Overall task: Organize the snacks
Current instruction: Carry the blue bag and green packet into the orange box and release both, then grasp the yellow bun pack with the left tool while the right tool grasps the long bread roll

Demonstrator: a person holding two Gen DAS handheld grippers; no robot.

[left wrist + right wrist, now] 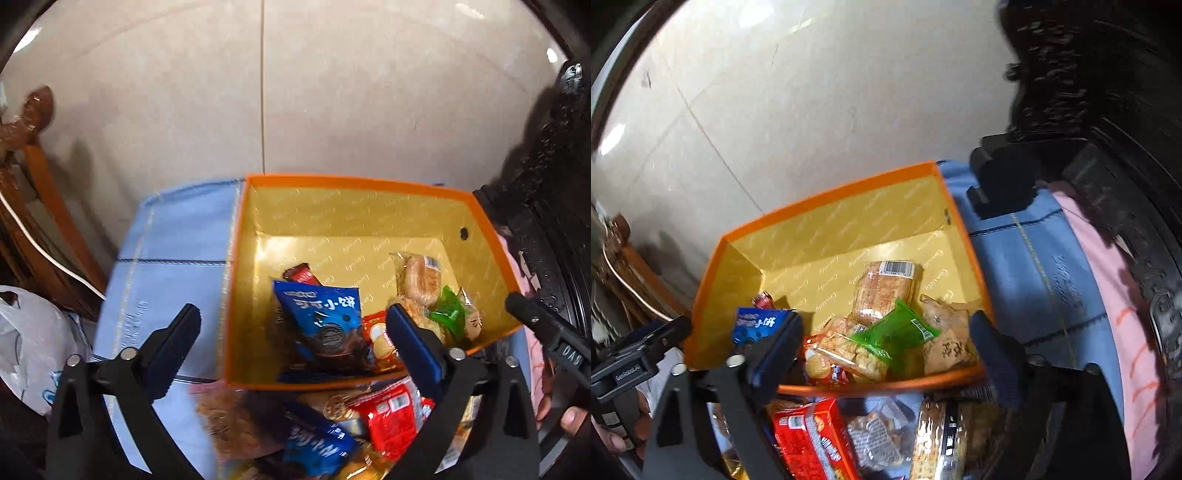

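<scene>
Both claws are hanging spread wide and empty over the snacks: the left claw (291, 339) is standing above the near left part of the orange cardboard box with a gold lining (343, 181), the right claw (886, 350) above its near right part. No earlier view is given, so I judge only that both are between packets, free to reach for the next one.

Inside the box, the blue cookie packet (325, 317) is leaning at the left, while the clear-wrapped pastry with a barcode (886, 284) and the green sachet (897, 334) are lying at the right, probably sorted by kind. More snacks are waiting loose in front of the box, among them a red biscuit packet (816, 439) and a clear cracker sleeve (934, 443).

Everything is resting on a light blue cloth with stitched lines (177, 251); what lies beneath it I cannot tell. Beyond it, pale glossy floor tiles (332, 92) are showing, with wooden furniture (44, 184) at the left.
</scene>
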